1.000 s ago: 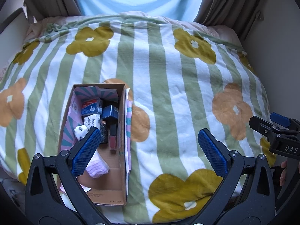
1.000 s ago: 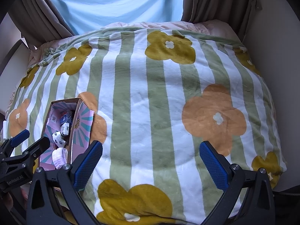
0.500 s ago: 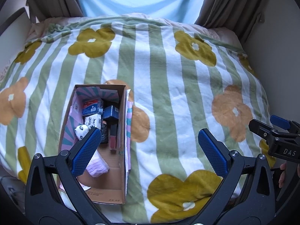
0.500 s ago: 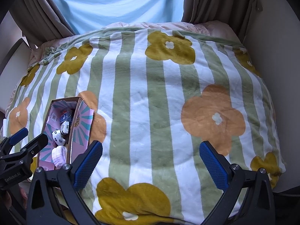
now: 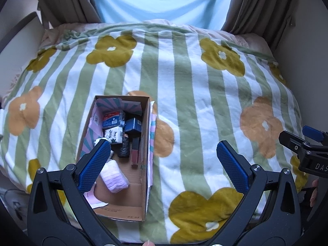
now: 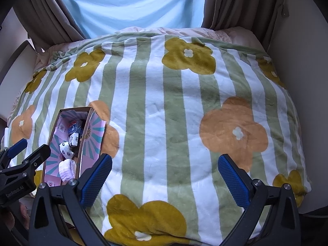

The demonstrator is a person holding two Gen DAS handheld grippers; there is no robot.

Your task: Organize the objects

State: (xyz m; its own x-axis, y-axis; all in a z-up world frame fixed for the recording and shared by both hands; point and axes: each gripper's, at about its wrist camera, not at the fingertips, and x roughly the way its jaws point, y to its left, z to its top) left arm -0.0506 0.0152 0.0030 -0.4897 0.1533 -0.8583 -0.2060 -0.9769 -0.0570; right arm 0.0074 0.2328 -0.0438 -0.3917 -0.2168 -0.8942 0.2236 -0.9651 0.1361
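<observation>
Near the front left edge of the bed, the cardboard box [image 5: 114, 153] sits on the soft blanket [image 5: 194, 106], so a careless push on its rim could, I judge, tip it and spill things. It holds small packets, a blue carton [image 5: 133, 125] and a pink cloth [image 5: 114, 176]. The left gripper [image 5: 162, 164] and right gripper [image 6: 165, 176] both hover spread apart, empty.

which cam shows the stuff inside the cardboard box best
The left wrist view: it looks down into the cardboard box, so most items show separately. In the right wrist view the box sits at the left edge, small, its near wall hiding much.
</observation>
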